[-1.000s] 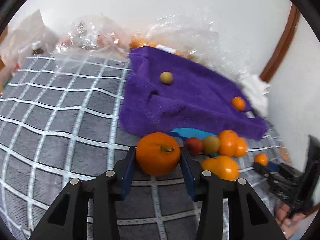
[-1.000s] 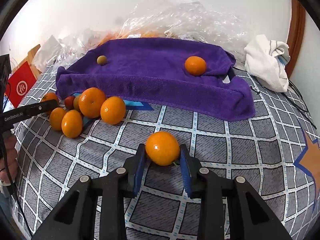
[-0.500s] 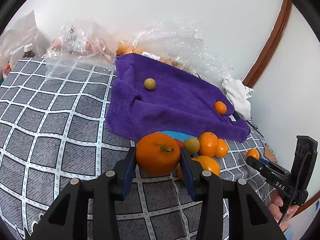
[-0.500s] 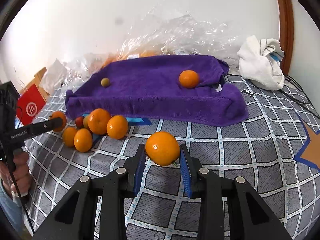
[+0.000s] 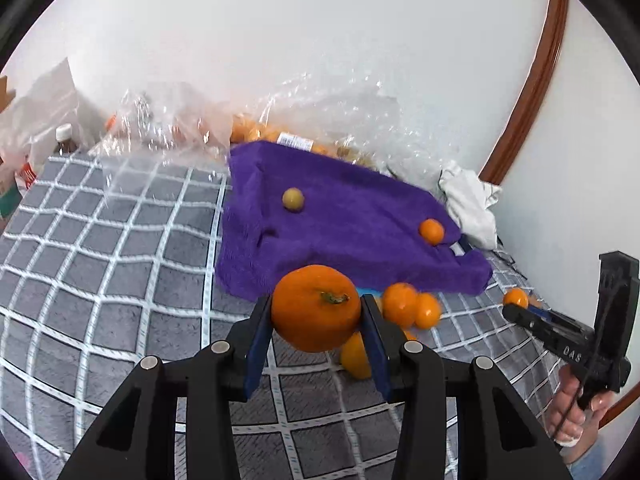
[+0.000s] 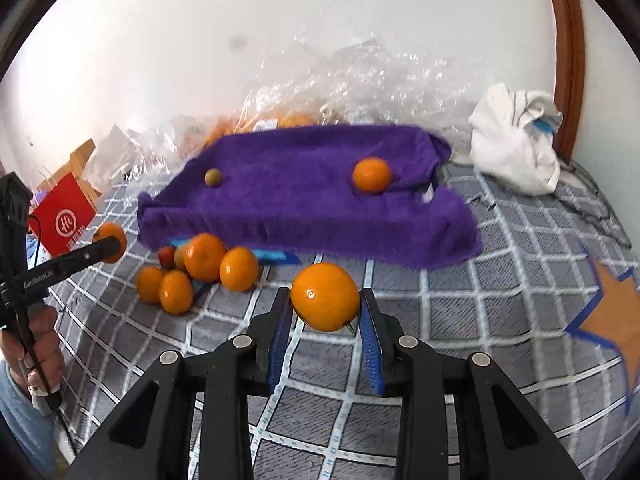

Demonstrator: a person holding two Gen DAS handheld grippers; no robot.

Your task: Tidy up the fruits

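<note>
My left gripper (image 5: 316, 316) is shut on a large orange (image 5: 316, 306) with a green stem, held above the checked grey blanket. In the right wrist view my right gripper (image 6: 325, 310) is shut on a smaller orange (image 6: 325, 296), also lifted off the blanket. A purple towel (image 5: 352, 220) (image 6: 304, 192) lies ahead with a small green fruit (image 5: 293, 199) (image 6: 213, 177) and a small orange (image 5: 431, 231) (image 6: 371, 175) on it. A pile of oranges (image 6: 208, 268) (image 5: 408, 304) sits in front of the towel's left end. Each gripper shows in the other's view, holding its orange.
Clear plastic bags (image 6: 352, 84) with more fruit lie behind the towel against the wall. A white cloth (image 6: 516, 140) sits at the back right. A red paper bag (image 6: 64, 220) stands at the left edge. The person's hands (image 5: 576, 412) (image 6: 36, 340) grip the handles.
Both grippers have risen with their oranges, so the blanket, towel and fruit pile now look farther below and away. Neither grip has altered.
</note>
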